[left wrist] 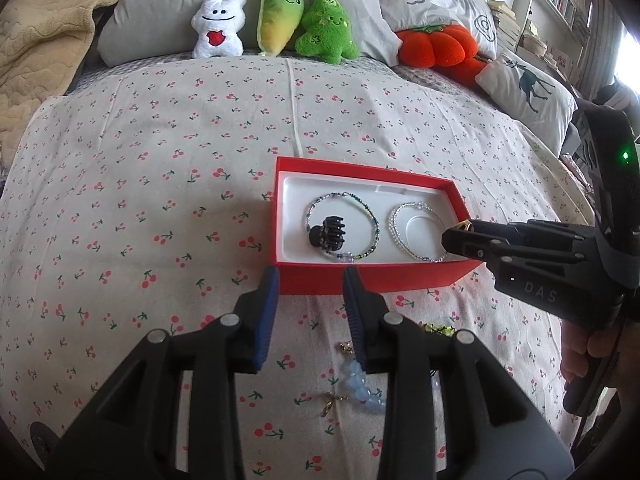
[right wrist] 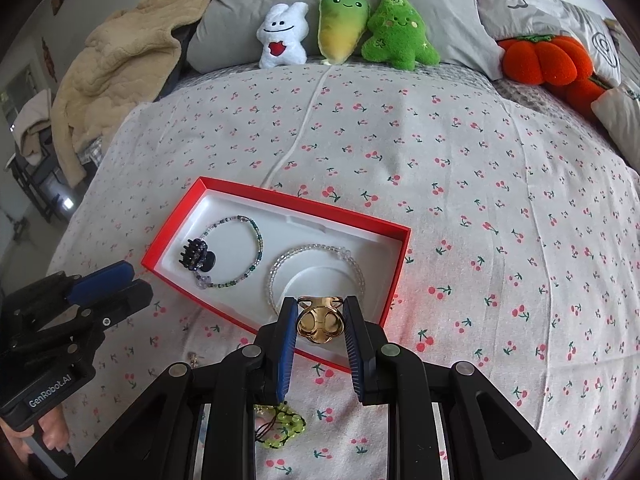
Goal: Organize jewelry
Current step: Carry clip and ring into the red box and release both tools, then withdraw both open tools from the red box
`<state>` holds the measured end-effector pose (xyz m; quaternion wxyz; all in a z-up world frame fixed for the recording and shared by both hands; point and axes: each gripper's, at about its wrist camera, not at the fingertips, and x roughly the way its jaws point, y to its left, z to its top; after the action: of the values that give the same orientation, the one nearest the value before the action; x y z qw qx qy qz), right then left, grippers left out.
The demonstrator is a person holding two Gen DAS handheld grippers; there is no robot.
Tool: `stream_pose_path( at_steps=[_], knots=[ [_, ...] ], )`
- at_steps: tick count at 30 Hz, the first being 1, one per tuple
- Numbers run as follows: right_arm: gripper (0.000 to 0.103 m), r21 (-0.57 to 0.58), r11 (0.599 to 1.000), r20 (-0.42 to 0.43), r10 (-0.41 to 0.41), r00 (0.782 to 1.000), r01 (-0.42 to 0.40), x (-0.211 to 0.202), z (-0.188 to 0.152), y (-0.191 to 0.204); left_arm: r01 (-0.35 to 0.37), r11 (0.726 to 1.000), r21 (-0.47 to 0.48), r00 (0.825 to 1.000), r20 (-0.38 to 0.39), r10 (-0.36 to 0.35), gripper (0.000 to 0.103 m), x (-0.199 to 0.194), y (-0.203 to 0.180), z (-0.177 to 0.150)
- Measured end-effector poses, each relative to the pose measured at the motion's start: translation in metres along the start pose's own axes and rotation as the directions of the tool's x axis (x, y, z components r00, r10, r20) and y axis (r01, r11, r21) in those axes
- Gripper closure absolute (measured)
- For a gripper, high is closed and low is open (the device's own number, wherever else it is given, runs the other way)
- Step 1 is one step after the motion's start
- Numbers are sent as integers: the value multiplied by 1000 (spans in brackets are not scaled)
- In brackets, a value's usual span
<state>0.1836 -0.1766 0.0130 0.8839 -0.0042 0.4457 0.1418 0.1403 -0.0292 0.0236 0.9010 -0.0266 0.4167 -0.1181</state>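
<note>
A red box (left wrist: 376, 282) (right wrist: 394, 276) with a white insert lies on the cherry-print bedspread. In it are a dark beaded bracelet (left wrist: 343, 226) (right wrist: 256, 248), a black claw clip (left wrist: 326, 235) (right wrist: 197, 255) and a clear beaded bracelet (left wrist: 416, 236) (right wrist: 276, 276). My right gripper (right wrist: 320, 312) (left wrist: 460, 230) is shut on a gold hair clip (right wrist: 320, 322) over the box's right end. My left gripper (left wrist: 310, 276) (right wrist: 120, 280) is open and empty just in front of the box. A light blue bead bracelet (left wrist: 366, 390), small gold earrings (left wrist: 332, 402) and a yellow-green bead bracelet (right wrist: 280, 426) lie on the bed near me.
Plush toys (left wrist: 276, 20) (right wrist: 348, 28) and grey pillows (left wrist: 168, 4) line the far side of the bed. An orange pumpkin cushion (left wrist: 440, 46) (right wrist: 540, 60) and a deer-print pillow (left wrist: 528, 92) sit at the right. A beige blanket (left wrist: 44, 48) (right wrist: 120, 56) lies at the left.
</note>
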Motion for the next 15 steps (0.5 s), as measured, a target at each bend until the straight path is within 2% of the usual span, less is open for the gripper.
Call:
stream_pose_path(
  at_steps=[1,3,5,8,9,10,12,15],
  knots=[
    [79,-1,1000,2,2,1000,-2,-1,0,0,-1,1000,0,1000,-2,1,65,-1,1,-1],
    [79,4,1000,4,7,1000,-7,-2,-1,0,-2,1000,-1,1000,-7,2,51,-4,2,-4],
    [78,13,1000,2,16,1000,-16,-4,-1,-1,-5,1000,0,1000,-14,5,43,-7,3,-6],
    [73,15,1000,7,19,1000,-19,-10,-3,-2,-20,1000,10,999,-34,20,39,-11,5,-10],
    [67,17,1000,11,21,1000,-21,-13,-3,-2,-23,1000,11,999,-38,23,33,-12,6,-11],
    [53,20,1000,19,24,1000,-24,-16,-5,-2,-28,1000,10,999,-39,28,30,-15,7,-12],
    [42,23,999,39,25,999,-26,-23,-7,-2,-38,999,9,998,-41,38,23,-19,9,-15],
    [42,21,1000,37,21,999,-22,-29,-10,-2,-44,999,7,997,-66,45,21,-22,11,-21]
  ],
)
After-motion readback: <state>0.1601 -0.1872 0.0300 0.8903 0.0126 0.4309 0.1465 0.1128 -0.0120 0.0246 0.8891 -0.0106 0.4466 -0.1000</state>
